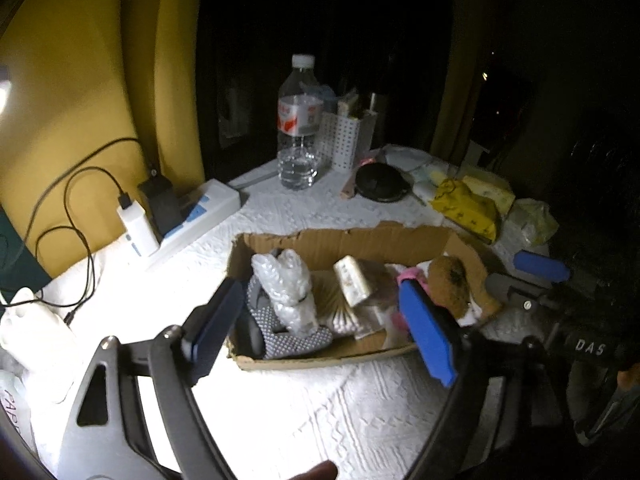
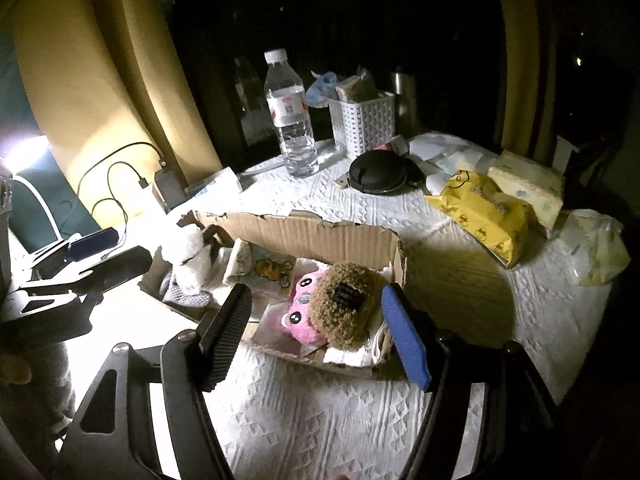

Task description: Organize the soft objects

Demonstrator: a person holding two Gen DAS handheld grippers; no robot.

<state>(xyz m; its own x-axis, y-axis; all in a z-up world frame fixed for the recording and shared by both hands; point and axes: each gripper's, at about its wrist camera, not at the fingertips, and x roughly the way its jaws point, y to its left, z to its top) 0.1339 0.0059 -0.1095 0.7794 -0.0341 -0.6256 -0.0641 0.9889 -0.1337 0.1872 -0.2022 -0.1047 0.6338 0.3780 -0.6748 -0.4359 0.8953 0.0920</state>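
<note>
Apparently both grippers hovered empty: left gripper [image 1: 320,320] and right gripper [image 2: 316,332] stood wide apart over the box [image 2: 304,228], mid-frame. Brown plush [image 2: 344,308] and pink plush [image 2: 302,320] lay inside. Best next: descend straight, pinch plush centrally, avoid cardboard walls.

A clear water bottle [image 2: 291,116] stood upright beside a white perforated basket [image 2: 365,120] on the white textured tablecloth [image 2: 340,408]. Nearby lay a round black case [image 2: 378,172], a yellow wipes pack [image 2: 486,212] and a white power strip [image 1: 196,216] with chargers plugged in.
</note>
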